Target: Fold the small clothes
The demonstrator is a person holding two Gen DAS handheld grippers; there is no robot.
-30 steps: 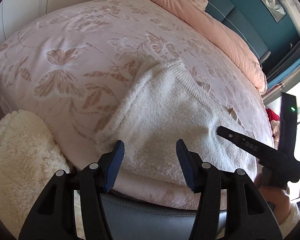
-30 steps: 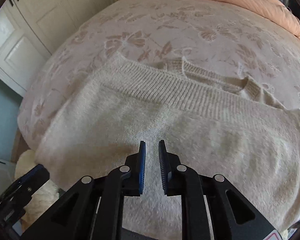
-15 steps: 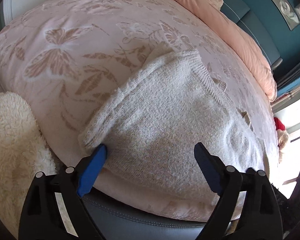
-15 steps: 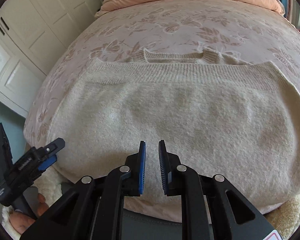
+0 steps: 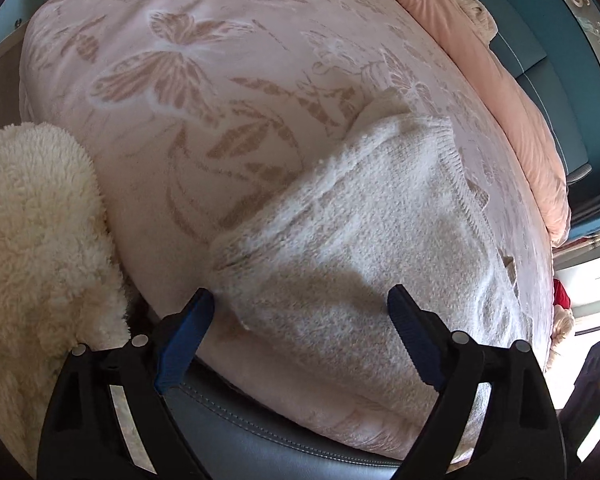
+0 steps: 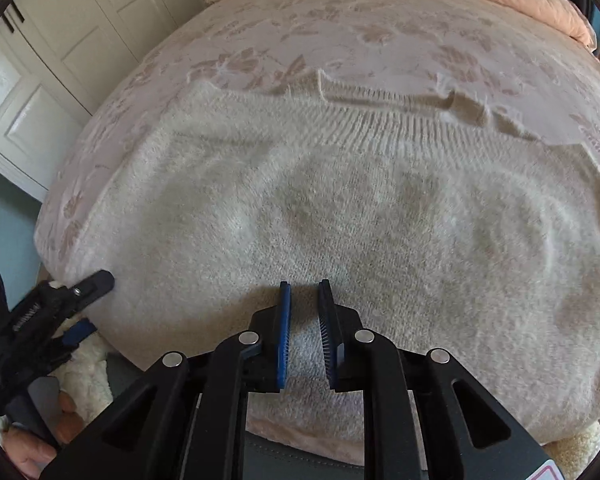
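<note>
No writing can be read in either view. From my left wrist camera, my left gripper [image 5: 300, 300] stands wide, its jaws having just been opening; the near corner of the cream sweater [image 5: 360, 248] lies between the blue pads [image 5: 184, 332], but they do not press on it, and the left pad sits just beside the sweater's folded edge. The sweater lies flat at the near edge of the bed [image 5: 180, 80], on a pink cover with butterfly prints, and a peach quilt [image 5: 512, 92] runs along the far side. A fluffy cream blanket [image 5: 32, 240] bunches off the bed's near left corner. From my right wrist camera, my right gripper [image 6: 304, 292] has its jaws narrow, nearly together, with a thin gap between them; they hover over the sweater [image 6: 380, 208] near its closest edge and hold nothing that I can see. The ribbed hem faces the far side of the bed [image 6: 380, 28]. At the lower left my left gripper [image 6: 86, 304] reaches the sweater's corner, my hand [image 6: 40, 436] below it. White cupboard doors [image 6: 60, 40] stand beyond the bed's left edge.
</note>
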